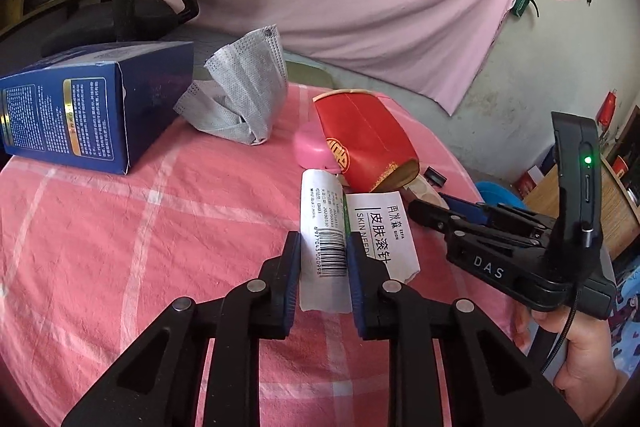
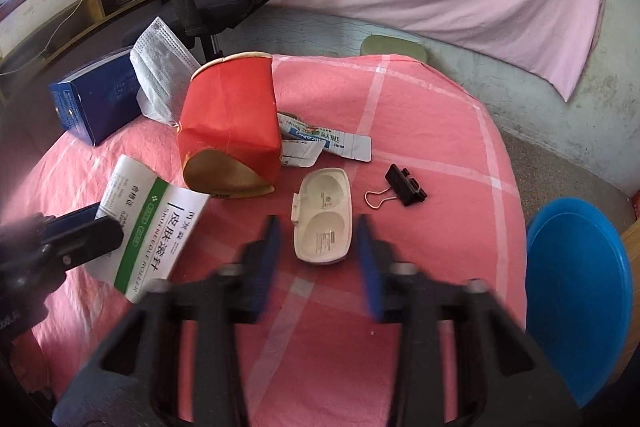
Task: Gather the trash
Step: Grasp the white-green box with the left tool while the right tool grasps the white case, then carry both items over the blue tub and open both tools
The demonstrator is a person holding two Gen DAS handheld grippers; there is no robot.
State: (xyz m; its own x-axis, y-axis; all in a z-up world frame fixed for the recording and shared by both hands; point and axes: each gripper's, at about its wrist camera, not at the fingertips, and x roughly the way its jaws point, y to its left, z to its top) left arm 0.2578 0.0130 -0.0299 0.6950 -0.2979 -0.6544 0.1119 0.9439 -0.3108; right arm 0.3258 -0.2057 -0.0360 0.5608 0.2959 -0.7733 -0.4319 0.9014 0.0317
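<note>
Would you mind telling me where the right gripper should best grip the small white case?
Probably across the short width of the white case, coming from above. It lies flat and lengthwise between the open right gripper fingers, with bare cloth beside both long edges.

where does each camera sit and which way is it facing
Left wrist: on the left gripper, facing down its jaws, closed on the white box; the right gripper and a hand show.
Right wrist: on the right gripper, facing the white case.
Shared: white box, red cup, mask.
</note>
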